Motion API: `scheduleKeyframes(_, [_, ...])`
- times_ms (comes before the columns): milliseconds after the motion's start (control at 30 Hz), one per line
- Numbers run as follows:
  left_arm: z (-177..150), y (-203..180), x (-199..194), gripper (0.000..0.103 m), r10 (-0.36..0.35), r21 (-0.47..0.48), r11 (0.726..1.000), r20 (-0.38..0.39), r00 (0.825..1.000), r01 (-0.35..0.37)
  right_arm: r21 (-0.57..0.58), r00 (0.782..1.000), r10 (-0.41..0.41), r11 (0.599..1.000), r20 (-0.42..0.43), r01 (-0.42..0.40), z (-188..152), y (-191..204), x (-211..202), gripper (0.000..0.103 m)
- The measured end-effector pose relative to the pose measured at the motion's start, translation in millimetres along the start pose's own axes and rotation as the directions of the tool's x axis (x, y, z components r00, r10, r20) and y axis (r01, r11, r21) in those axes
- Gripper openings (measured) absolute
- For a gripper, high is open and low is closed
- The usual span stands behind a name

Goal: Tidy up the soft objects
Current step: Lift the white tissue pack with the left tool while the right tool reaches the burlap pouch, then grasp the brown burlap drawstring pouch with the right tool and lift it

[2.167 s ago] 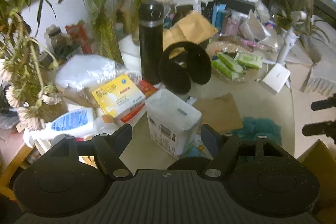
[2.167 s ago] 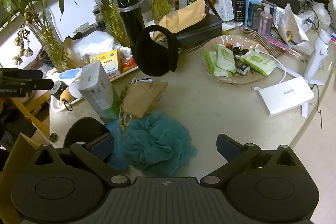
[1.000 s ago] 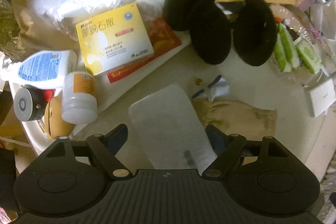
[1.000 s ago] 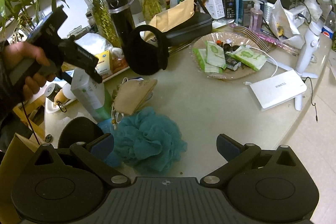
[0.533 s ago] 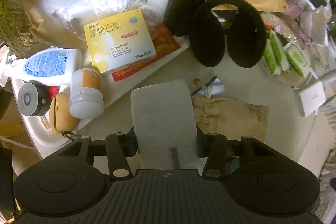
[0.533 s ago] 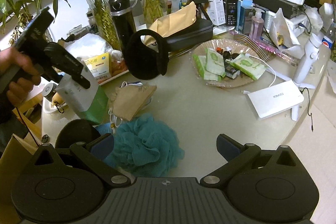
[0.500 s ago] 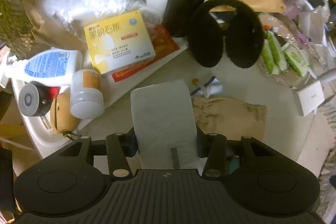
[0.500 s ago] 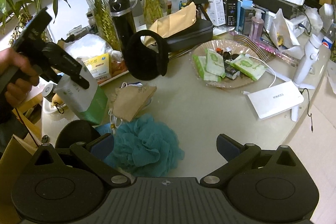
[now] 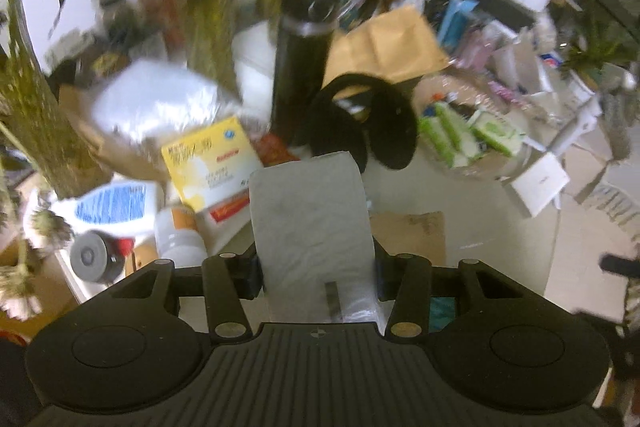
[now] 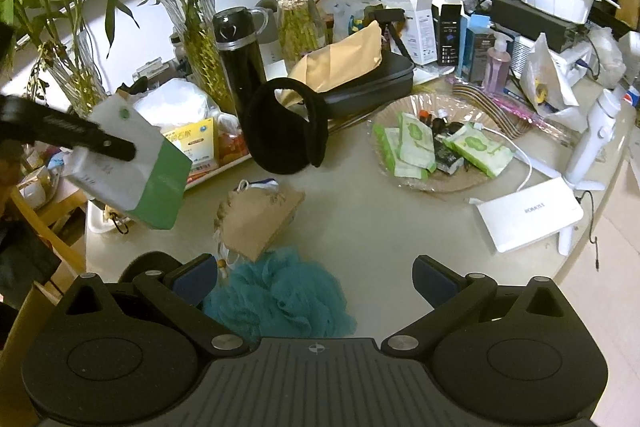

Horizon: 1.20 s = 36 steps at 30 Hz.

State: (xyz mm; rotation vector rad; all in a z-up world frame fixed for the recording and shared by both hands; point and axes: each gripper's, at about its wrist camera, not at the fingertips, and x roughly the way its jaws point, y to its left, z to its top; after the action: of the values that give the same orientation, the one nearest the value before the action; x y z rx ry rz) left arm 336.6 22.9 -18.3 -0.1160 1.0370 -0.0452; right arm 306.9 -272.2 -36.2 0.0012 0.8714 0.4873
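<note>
Although the tissue pack (image 9: 310, 227) looked light, it was soft and film-wrapped, so a hard squeeze would likely dent it and a loose one let it slip. The left gripper (image 9: 318, 277) had just been closing and pinched the pack across its narrow sides, holding it tilted in the air above the table (image 10: 360, 211). Gripping mid-body seemed soundest. The right gripper (image 10: 314, 277) stood spread and empty over the teal pouf (image 10: 280, 301), with the brown pouch (image 10: 260, 219) just beyond it.
</note>
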Motion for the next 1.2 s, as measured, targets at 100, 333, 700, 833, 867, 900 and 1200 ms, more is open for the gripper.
scheduleKeyframes(100, [-8.1,-5.6,-17.7,0.047,-0.012,0.042,0.999,0.055,0.998,0.009,0.002,1.000,0.023,1.000,-0.007,-0.023,6.4,0.1,5.7,0.103])
scheduleKeyframes(333, [-29.5,-10.5,-51.0,0.047,-0.043,0.120,0.993,0.168,0.985,0.023,-0.006,0.995,0.095,0.995,-0.033,-0.096,21.4,4.3,29.1,0.103])
scheduleKeyframes(700, [-55.3,1.3,-72.9,0.047,-0.066,0.140,0.990,0.272,0.960,0.028,0.072,0.959,0.261,0.964,-0.111,-0.255,41.2,4.9,93.3,0.101])
scheduleKeyframes(833, [-63.2,8.0,-75.3,0.047,-0.069,0.134,0.990,0.283,0.957,0.032,0.124,0.947,0.284,0.956,-0.150,-0.267,44.5,1.9,124.0,0.091])
scheduleKeyframes(867, [-64.6,9.6,-75.2,0.047,-0.071,0.132,0.991,0.283,0.956,0.034,0.145,0.943,0.293,0.952,-0.158,-0.271,44.5,0.0,131.2,0.088])
scheduleKeyframes(900, [-65.9,11.2,-75.2,0.047,-0.072,0.130,0.991,0.285,0.956,0.036,0.168,0.939,0.304,0.946,-0.163,-0.277,44.1,-2.0,138.6,0.087])
scheduleKeyframes(1200, [-78.7,23.9,-81.7,0.047,-0.094,0.127,0.990,0.297,0.950,0.058,0.291,0.914,0.359,0.910,-0.189,-0.297,35.5,-8.6,181.8,0.063])
